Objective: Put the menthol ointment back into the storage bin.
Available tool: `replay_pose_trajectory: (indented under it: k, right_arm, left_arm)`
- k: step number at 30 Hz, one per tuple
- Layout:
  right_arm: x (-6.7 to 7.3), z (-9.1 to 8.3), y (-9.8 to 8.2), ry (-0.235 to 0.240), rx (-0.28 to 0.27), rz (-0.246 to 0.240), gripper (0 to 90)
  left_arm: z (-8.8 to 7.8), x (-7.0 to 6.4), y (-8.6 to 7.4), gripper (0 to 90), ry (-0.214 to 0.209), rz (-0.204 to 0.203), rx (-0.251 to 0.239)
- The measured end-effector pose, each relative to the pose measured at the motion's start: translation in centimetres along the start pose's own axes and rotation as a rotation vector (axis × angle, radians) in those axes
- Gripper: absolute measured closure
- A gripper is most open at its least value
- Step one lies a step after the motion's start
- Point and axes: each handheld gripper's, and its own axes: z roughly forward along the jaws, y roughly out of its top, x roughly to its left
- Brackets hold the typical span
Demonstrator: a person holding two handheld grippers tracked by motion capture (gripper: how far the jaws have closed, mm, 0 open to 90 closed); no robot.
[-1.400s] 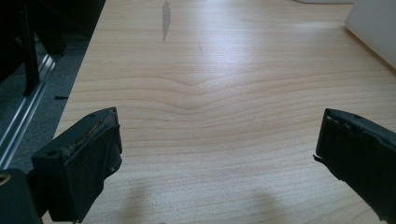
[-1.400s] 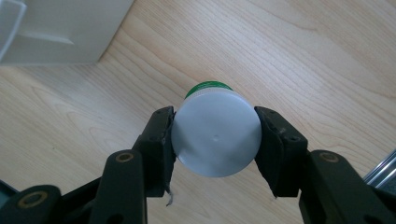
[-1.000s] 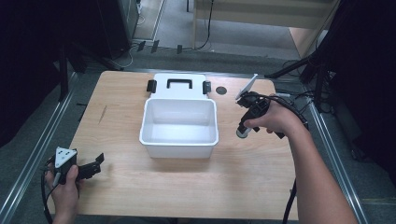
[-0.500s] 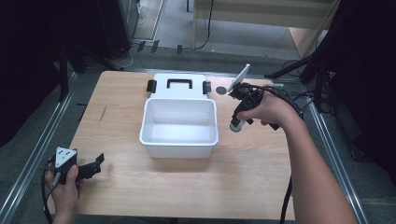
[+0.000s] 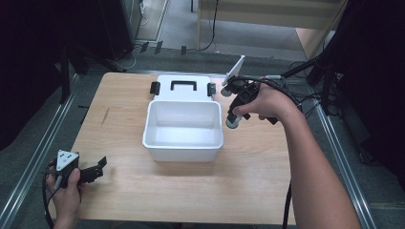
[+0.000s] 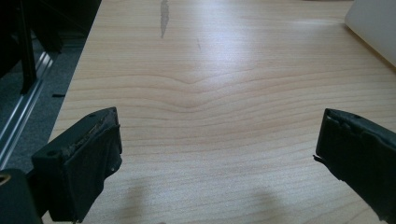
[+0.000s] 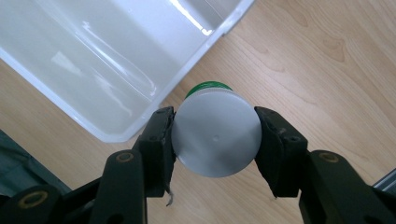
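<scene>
A small bottle (image 7: 215, 133) with a round white base and a green cap hangs above the table, base toward the camera in the right gripper view. My right gripper (image 7: 215, 135) is shut on it, a black jaw pressing each side. In the high view the bottle (image 5: 232, 122) hangs just right of the white bin (image 5: 184, 130), near its right rim, held by my right gripper (image 5: 234, 117). At the table's front left corner my left gripper (image 5: 98, 167) stands open, nothing between its jaws (image 6: 210, 154), with bare wood ahead.
Behind the bin lies its white lid (image 5: 182, 87) with a black handle and black clips. A bin corner (image 6: 373, 28) shows at the upper right of the left gripper view. Metal rails (image 5: 38, 157) run along both table sides. A cable (image 5: 286, 200) trails from the right gripper.
My right gripper has risen and moved left toward the bin's right rim with the bottle in it. The left gripper has stayed where it was.
</scene>
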Motion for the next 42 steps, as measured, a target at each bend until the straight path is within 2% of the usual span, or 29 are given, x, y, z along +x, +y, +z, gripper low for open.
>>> replay_pose_trajectory:
  k: [15, 19, 23, 30, 33, 37, 39, 42]
  right_arm:
    - [1.4, -0.3, 1.6, 0.013, -0.011, -0.042, 51.9]
    - [1.8, -0.2, 2.1, 0.013, -0.019, -0.071, 51.9]
    - [2.2, -0.1, 2.5, 0.016, -0.017, -0.080, 51.9]
    - [3.0, 0.4, 3.1, 0.028, -0.014, -0.131, 51.9]
    - [3.2, 0.6, 3.2, 0.018, -0.018, -0.180, 51.9]
    - [3.4, 1.0, 3.3, 0.010, -0.017, -0.286, 51.9]
    - [3.6, 1.2, 3.3, 0.007, -0.029, -0.361, 51.9]
    - [3.8, 1.4, 3.3, 0.001, -0.040, -0.434, 51.9]
  left_arm:
    - [0.0, 0.0, 0.0, 0.7, -0.001, -0.004, -0.001]
    - [0.0, 0.0, 0.0, 0.7, -0.003, -0.003, 0.000]
    - [0.0, 0.0, 0.0, 0.7, -0.002, -0.005, -0.001]
    - [0.0, 0.1, 0.0, 0.7, -0.004, -0.004, 0.002]
    - [0.0, 0.1, 0.0, 0.7, -0.002, -0.005, 0.002]
    - [0.0, 0.1, 0.0, 0.7, -0.003, -0.005, 0.002]
    - [0.0, 0.1, 0.0, 0.8, -0.003, -0.005, 0.003]
    - [0.0, 0.1, 0.0, 0.7, -0.005, -0.007, 0.004]
